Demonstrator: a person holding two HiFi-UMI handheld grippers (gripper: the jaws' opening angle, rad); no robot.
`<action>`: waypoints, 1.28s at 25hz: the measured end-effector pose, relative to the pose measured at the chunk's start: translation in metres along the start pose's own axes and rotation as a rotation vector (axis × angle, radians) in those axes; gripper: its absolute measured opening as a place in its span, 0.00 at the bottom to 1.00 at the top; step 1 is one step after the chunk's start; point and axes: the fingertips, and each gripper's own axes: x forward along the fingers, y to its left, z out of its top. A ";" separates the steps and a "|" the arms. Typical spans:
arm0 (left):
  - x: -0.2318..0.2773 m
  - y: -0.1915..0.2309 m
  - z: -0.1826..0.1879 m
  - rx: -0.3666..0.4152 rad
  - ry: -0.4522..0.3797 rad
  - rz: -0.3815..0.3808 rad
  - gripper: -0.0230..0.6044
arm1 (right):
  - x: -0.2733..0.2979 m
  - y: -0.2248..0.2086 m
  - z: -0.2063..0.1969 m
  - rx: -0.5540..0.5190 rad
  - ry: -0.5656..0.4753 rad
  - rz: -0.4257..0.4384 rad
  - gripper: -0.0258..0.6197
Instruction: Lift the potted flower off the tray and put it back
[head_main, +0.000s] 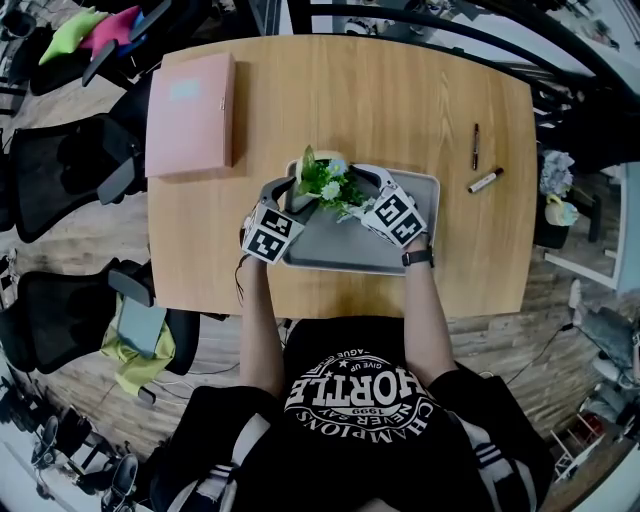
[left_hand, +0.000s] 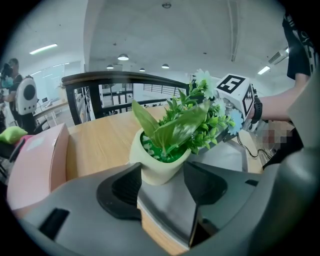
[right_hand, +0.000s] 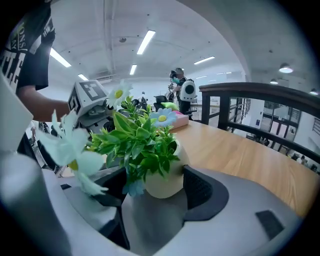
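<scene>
- While the pot (left_hand: 157, 169) stands on the tray (head_main: 335, 252), it sits between both pairs of fingers, near their tips.
- Left gripper (left_hand: 162, 174): fingers apart, one on each side of the pot, with no pad clearly pressing.
- Right gripper (right_hand: 152, 182): fingers apart too, flanking the pot from the opposite side.
- Judgement: nothing is gripped. Whether the lift is ahead or the pot has already been set back, I cannot tell.

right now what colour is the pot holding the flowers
The pot is a plain pale cream with no pattern. It shows clearest in the left gripper view.
</scene>
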 end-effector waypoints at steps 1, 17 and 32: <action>0.001 0.000 -0.003 -0.004 0.005 0.002 0.48 | -0.001 0.001 0.001 0.007 0.005 0.001 0.57; 0.003 -0.014 -0.003 0.004 0.071 -0.023 0.47 | -0.009 0.007 -0.010 0.057 0.062 -0.007 0.57; -0.010 -0.041 0.006 -0.006 0.107 -0.037 0.47 | -0.035 0.023 -0.009 0.085 0.053 -0.017 0.57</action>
